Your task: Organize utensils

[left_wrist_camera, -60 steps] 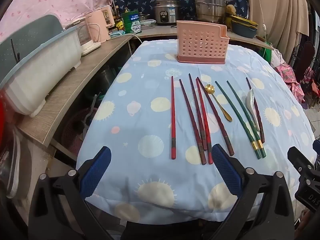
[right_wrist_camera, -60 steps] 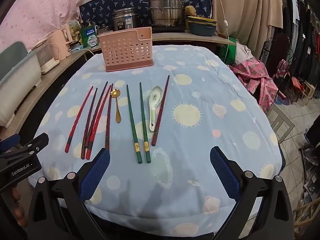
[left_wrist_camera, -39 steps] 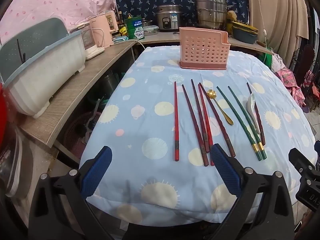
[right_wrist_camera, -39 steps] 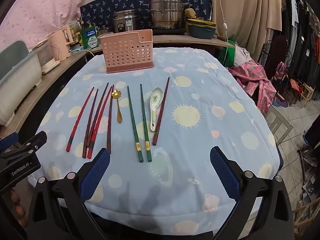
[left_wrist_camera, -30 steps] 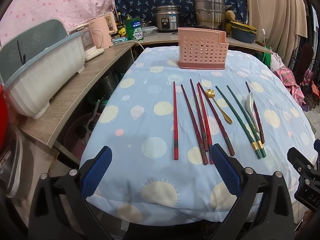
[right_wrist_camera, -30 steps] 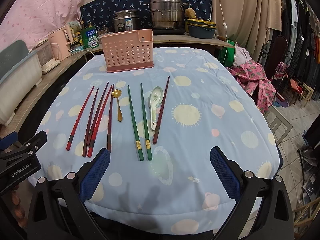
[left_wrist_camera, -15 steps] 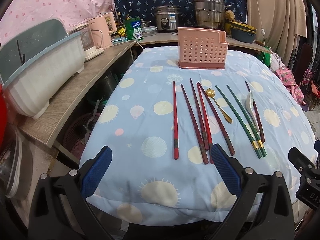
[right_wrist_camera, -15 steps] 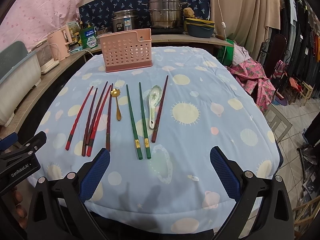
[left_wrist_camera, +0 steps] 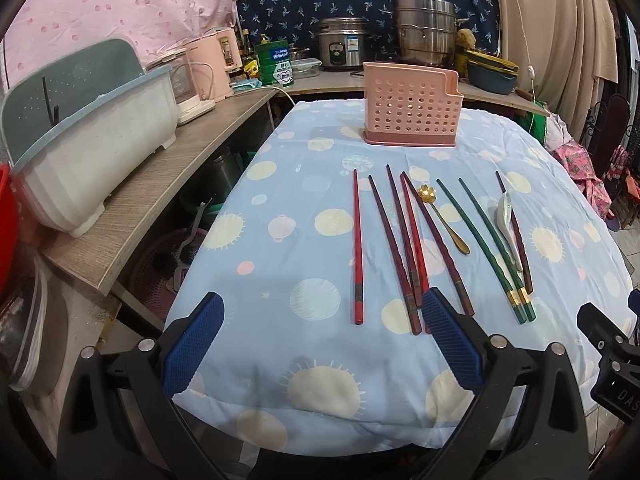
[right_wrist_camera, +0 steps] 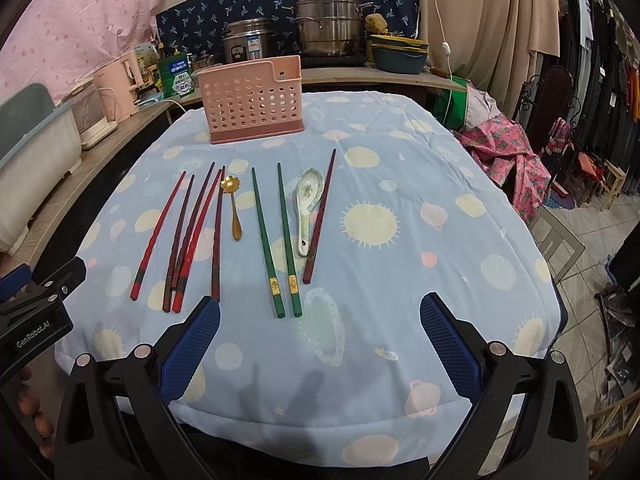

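Note:
A pink perforated utensil holder (left_wrist_camera: 411,110) (right_wrist_camera: 253,104) stands upright at the far end of the table. Nearer lie several red and dark red chopsticks (left_wrist_camera: 358,248) (right_wrist_camera: 158,229), a gold flower-bowl spoon (left_wrist_camera: 442,219) (right_wrist_camera: 234,208), two green chopsticks (left_wrist_camera: 486,248) (right_wrist_camera: 276,236), a white ceramic spoon (left_wrist_camera: 507,220) (right_wrist_camera: 307,204) and one more dark red chopstick (right_wrist_camera: 319,216). My left gripper (left_wrist_camera: 320,344) is open and empty at the near table edge, before the red chopsticks. My right gripper (right_wrist_camera: 320,344) is open and empty, before the green chopsticks.
The table carries a light blue patterned cloth (left_wrist_camera: 288,216) (right_wrist_camera: 420,184). A wooden counter with a white-and-teal dish rack (left_wrist_camera: 92,140) runs along the left. Pots and a rice cooker (right_wrist_camera: 248,42) stand behind. Clothes and chairs (right_wrist_camera: 552,120) are to the right.
Both grippers have shifted only slightly; the view wobbles a little. Nothing on the table has moved and both grippers stay open.

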`<state>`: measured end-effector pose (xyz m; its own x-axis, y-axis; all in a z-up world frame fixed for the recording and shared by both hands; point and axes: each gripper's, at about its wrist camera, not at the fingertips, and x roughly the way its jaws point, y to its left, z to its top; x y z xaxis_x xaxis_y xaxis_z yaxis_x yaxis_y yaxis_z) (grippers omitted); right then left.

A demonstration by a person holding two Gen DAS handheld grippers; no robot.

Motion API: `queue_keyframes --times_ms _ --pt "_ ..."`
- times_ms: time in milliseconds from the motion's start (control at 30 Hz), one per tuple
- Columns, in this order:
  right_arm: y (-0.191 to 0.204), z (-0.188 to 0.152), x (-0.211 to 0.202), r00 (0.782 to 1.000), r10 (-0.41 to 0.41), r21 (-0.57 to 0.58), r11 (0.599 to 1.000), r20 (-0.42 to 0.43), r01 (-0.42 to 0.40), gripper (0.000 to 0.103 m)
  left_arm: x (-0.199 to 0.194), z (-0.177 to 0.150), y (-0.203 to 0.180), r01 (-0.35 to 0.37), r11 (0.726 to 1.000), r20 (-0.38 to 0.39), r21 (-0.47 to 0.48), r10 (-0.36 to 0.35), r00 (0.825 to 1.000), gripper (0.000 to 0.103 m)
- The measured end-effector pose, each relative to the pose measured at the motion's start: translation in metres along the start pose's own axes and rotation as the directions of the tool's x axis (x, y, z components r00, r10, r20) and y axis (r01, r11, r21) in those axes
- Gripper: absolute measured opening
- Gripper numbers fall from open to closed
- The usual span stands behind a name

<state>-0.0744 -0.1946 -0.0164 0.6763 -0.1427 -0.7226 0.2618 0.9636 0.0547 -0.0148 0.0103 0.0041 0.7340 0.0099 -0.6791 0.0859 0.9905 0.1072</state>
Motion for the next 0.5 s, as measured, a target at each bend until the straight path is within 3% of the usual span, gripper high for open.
queue_keyframes --times_ms 500 --pt "-0.0022 -0.0018 0.0015 1.000 0.001 0.006 1.000 0.000 -0.001 0.096 0.0034 -0.0018 -0.0029 0.027 1.000 -0.020 0.014 -0.027 0.999 0.095"
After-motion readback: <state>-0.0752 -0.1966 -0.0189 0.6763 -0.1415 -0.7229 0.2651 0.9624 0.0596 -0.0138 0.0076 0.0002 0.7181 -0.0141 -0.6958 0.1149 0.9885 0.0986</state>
